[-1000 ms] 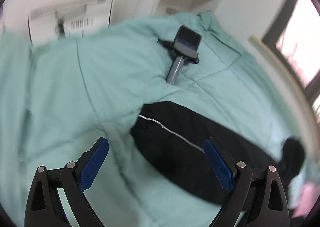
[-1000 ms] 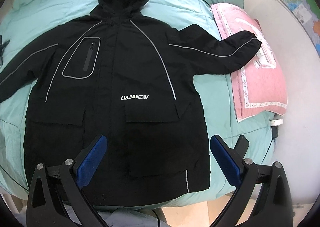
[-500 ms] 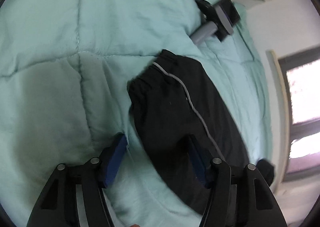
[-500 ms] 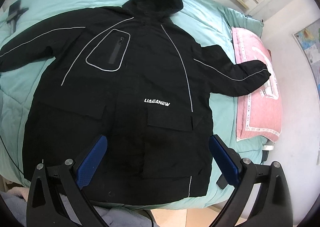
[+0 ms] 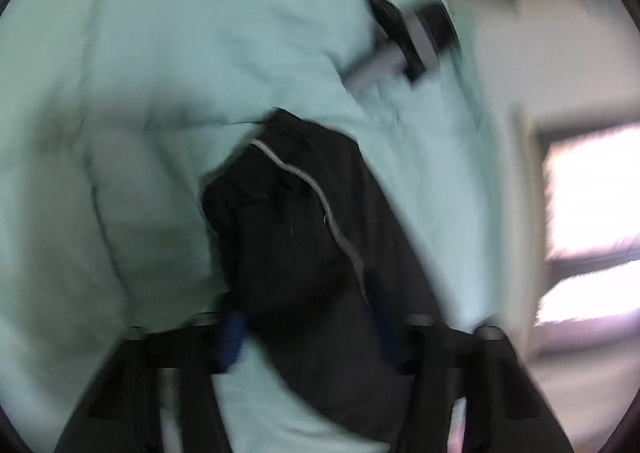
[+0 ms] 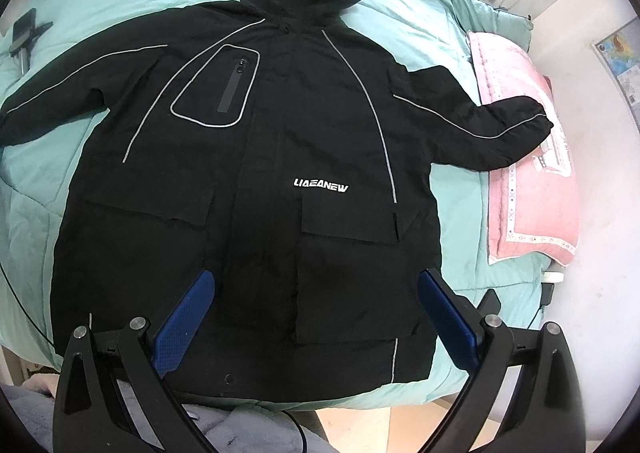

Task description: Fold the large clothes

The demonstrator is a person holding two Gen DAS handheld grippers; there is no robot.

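Sleeve (image 5: 296, 221) of the black jacket (image 6: 256, 181) is now between the left tongs (image 5: 308, 317) — jaws have just been closing from wide apart, and the blue pads (image 5: 234, 333) now sit tight against the cuff end on both sides. View's blurred, but the fabric looks bunched and pinched, so I read it as grasped. A sec ago those tongs hung higher over the bed w/ the cuff well ahead of them; since then they dropped onto it.

Jacket itself lies face-up, spread flat on the teal duvet (image 6: 404, 25), hood at the far side, hem near; its other sleeve reaches right onto the pink pillow (image 6: 528, 181). Right tongs (image 6: 316, 317) hover over the hem, jaws wide, nothing in them.

Meaning: first fold probably starts here — left sleeve can be carried in across the chest. Phone stand (image 6: 24, 37) lies far left, clear of the sleeve.
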